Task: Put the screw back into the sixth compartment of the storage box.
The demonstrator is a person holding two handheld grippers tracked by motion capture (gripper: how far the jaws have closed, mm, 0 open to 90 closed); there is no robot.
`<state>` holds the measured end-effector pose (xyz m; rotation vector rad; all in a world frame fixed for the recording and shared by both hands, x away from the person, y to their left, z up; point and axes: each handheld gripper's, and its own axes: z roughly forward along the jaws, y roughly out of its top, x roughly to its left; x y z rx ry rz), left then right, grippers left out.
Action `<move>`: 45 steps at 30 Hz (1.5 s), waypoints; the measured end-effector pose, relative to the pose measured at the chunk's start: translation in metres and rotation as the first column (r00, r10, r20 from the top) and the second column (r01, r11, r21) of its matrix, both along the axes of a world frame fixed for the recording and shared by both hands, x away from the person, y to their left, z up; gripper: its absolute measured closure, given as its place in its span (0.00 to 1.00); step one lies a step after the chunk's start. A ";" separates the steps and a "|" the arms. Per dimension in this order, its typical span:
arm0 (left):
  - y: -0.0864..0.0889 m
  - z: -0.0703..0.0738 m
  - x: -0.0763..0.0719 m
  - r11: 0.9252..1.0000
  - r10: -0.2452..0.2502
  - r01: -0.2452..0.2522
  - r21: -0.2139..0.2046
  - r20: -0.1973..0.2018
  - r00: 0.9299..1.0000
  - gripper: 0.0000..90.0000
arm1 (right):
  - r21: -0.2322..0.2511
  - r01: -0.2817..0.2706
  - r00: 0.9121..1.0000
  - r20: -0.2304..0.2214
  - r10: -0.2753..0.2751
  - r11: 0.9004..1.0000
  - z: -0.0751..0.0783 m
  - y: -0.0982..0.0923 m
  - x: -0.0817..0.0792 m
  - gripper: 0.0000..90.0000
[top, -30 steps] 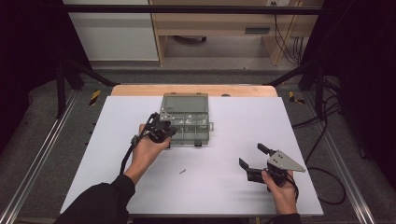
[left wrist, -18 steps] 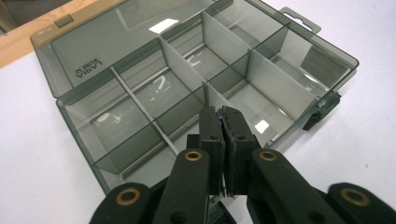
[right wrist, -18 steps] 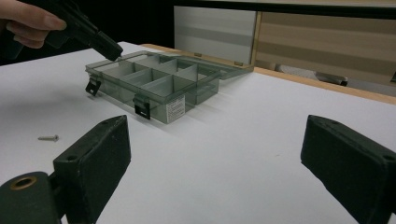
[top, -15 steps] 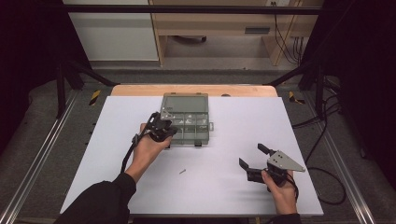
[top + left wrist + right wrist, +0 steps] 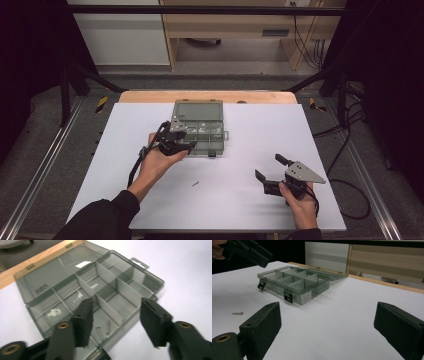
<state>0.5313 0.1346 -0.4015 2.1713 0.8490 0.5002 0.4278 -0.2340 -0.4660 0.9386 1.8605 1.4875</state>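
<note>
A smoky clear compartment box (image 5: 197, 109) lies open at the middle back of the white table, its lid folded flat behind it. My left gripper (image 5: 181, 145) hovers open over the box's near left corner with nothing between its jaws. In the left gripper view the box (image 5: 105, 282) sits right under the gripper (image 5: 117, 307), and two small screws (image 5: 103, 328) lie in a front compartment. A loose screw (image 5: 195, 183) rests on the table in front of the box. My right gripper (image 5: 268, 166) stands open and empty at the front right, aimed at the box (image 5: 294, 282).
The white table (image 5: 260, 130) has a wooden strip (image 5: 205, 96) along its far edge. In the right gripper view the loose screw (image 5: 238, 313) lies left of the jaws, and the left gripper (image 5: 249, 251) hangs at the top left. Cables trail from both grippers.
My left gripper has edged slightly to the right over the box's near corner. The right gripper and the loose screw have stayed put.
</note>
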 end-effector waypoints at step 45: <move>-0.026 -0.029 -0.061 0.946 -0.254 0.289 0.145 -0.221 0.942 0.10 | 0.035 0.031 0.999 -0.016 -0.030 0.999 0.002 0.000 0.000 0.04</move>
